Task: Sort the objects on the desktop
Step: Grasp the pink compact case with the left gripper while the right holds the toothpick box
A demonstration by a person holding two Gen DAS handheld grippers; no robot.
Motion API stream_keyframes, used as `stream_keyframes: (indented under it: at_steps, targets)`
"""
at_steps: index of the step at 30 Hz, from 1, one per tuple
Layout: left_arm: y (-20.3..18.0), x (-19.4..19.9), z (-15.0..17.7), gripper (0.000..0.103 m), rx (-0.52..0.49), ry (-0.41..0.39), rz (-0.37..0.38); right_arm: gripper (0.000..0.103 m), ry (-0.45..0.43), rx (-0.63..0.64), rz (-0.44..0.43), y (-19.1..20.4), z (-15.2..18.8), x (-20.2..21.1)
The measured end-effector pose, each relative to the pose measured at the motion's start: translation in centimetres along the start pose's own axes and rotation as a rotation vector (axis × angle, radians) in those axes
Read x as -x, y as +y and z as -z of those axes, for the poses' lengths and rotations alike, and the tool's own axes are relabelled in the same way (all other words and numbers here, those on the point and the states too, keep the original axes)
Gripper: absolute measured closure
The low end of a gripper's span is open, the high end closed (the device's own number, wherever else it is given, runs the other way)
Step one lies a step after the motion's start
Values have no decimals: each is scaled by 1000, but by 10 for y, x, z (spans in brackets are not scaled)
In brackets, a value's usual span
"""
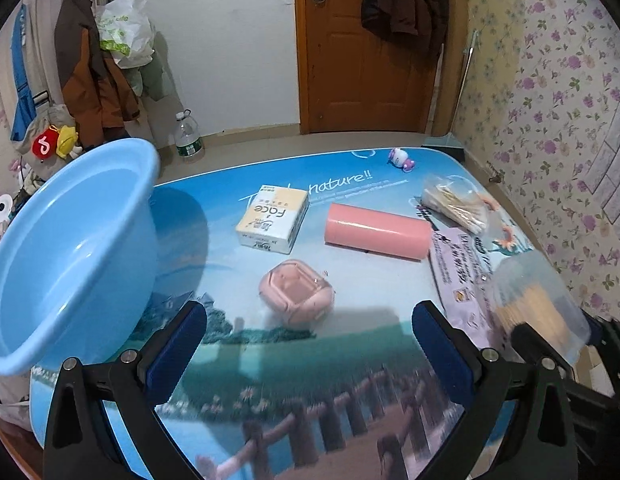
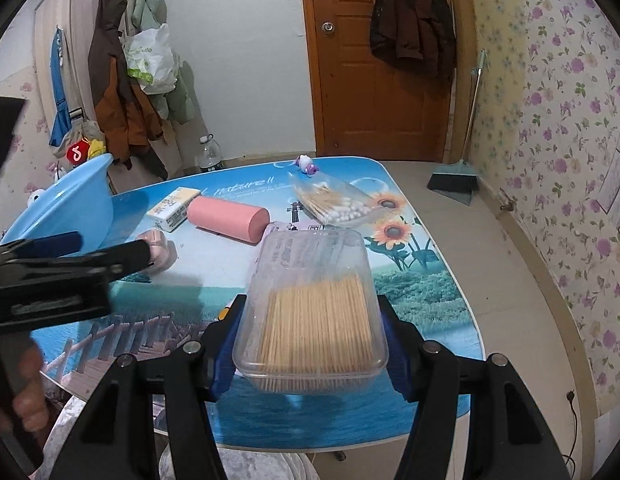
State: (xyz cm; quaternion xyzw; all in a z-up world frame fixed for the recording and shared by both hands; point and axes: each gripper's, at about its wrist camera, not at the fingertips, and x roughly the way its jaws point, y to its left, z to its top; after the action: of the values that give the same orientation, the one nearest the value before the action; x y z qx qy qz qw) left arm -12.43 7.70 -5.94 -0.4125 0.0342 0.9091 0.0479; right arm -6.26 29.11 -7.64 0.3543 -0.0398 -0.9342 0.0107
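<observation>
My right gripper (image 2: 310,336) is shut on a clear toothpick box (image 2: 314,312) and holds it above the table's near right part; the box also shows in the left wrist view (image 1: 538,304). My left gripper (image 1: 310,344) is open and empty above the table, just short of a pink square case (image 1: 295,292). A light blue basin (image 1: 69,256) stands at the left. On the table lie a tissue pack (image 1: 273,218), a pink roll (image 1: 376,230), a purple packet (image 1: 462,276), a cotton swab bag (image 2: 334,202) and a small purple toy (image 1: 402,159).
The table (image 2: 422,292) has a printed landscape top; its right edge drops to the floor. A broom and dustpan (image 2: 454,180) lean at the floral wall. Coats hang at the back left, and a water bottle (image 1: 187,136) stands on the floor.
</observation>
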Motion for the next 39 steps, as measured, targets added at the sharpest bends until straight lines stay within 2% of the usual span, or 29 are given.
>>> stream_keyframes:
  at_steps: [11, 16, 23, 28, 29, 39]
  targets:
    - [12, -41, 1, 9, 38, 71, -18, 41, 4, -23, 7, -6, 0, -9]
    - [17, -53, 3, 19, 58, 111, 2, 41, 5, -33, 18, -9, -2, -10]
    - [20, -56, 1, 20, 55, 106, -6, 41, 7, -31, 24, -6, -3, -15]
    - [22, -50, 2, 50, 53, 84, 3, 41, 8, -30, 25, -7, -1, -16]
    - [23, -48, 2, 53, 53, 82, 4, 41, 8, -31, 25, -7, -1, -15]
    - [24, -39, 4, 54, 58, 77, 24, 41, 2, -30, 35, -8, 0, -11]
